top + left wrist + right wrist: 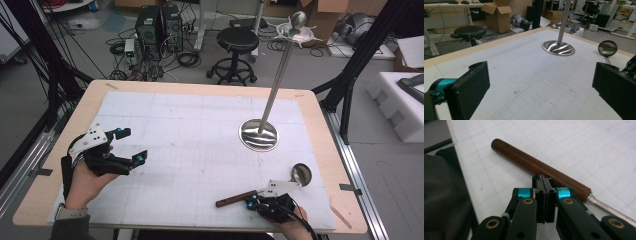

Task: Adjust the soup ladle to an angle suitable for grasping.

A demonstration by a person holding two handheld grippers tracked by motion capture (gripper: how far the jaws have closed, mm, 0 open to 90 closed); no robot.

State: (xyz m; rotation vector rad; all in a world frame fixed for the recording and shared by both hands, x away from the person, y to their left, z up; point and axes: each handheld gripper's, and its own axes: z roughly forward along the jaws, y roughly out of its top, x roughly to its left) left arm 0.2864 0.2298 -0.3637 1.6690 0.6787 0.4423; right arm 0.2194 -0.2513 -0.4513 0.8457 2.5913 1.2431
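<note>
A ladle with a steel bowl and a brown wooden handle lies flat near the table's front right. My right gripper is at the handle's near side, jaws shut on nothing. In the right gripper view the closed tips rest just in front of the handle. My left gripper hovers open over the front left of the mat, empty. Its view looks across the mat to the ladle bowl.
A tall steel stand with a round base and hooks at its top rises at the right middle of the white grid mat. The stand base lies ahead of my left gripper. A black stool is behind the table.
</note>
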